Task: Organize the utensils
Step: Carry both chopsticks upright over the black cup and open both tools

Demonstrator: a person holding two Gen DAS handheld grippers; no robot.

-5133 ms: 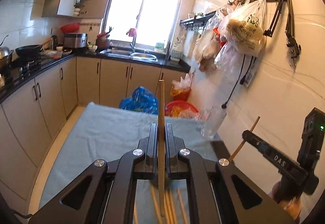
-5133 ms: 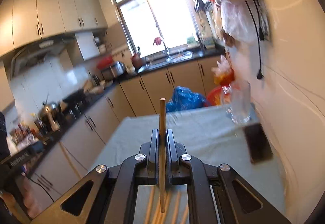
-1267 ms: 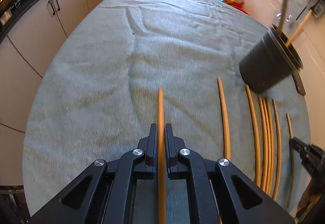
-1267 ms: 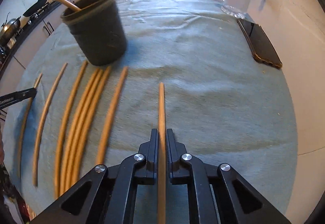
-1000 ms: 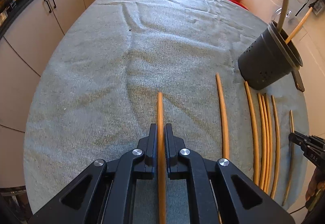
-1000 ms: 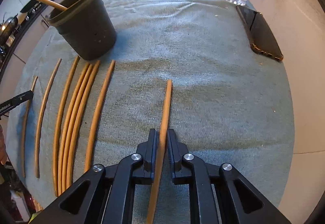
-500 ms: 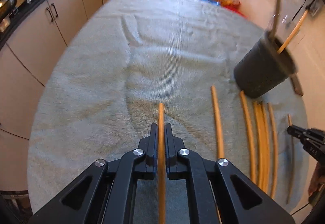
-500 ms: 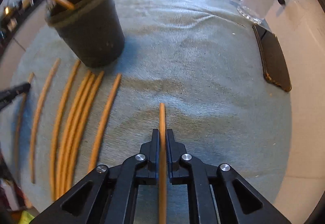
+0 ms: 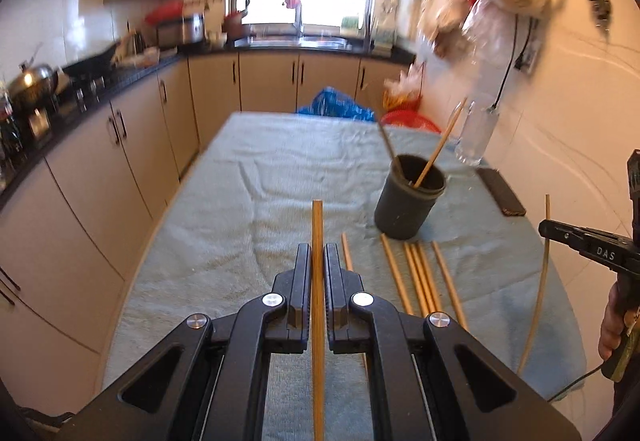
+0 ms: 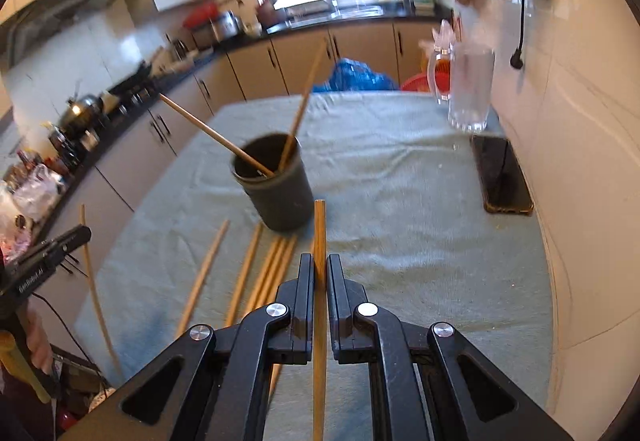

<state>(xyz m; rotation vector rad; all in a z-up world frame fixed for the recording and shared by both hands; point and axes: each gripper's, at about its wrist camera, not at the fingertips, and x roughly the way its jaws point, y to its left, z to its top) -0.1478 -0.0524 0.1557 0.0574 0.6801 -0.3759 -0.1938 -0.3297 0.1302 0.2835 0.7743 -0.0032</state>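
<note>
Left wrist view: a tan wooden chopstick [image 9: 317,281] is pinched by each claw, left gripper [image 9: 317,269] and right gripper [image 10: 320,277]; carrying to the dark round holder [image 9: 408,207] is judged the step, tip-first lowering next.

Table [image 9: 256,177] covered edge to edge by a pale grey-green towel cloth [image 10: 400,241], creased toward the far end. Resting on the cloth: dark cylindrical utensil holder [image 10: 280,197], upright, near the centre; five loose wooden chopsticks [image 10: 256,269] lying roughly parallel just in front of the holder, three of them bunched together and touching; clear glass mug [image 10: 468,97], upright at the far wall-side corner; dark flat phone [image 10: 502,177] lying near the wall edge, just nearer than the mug.
</note>
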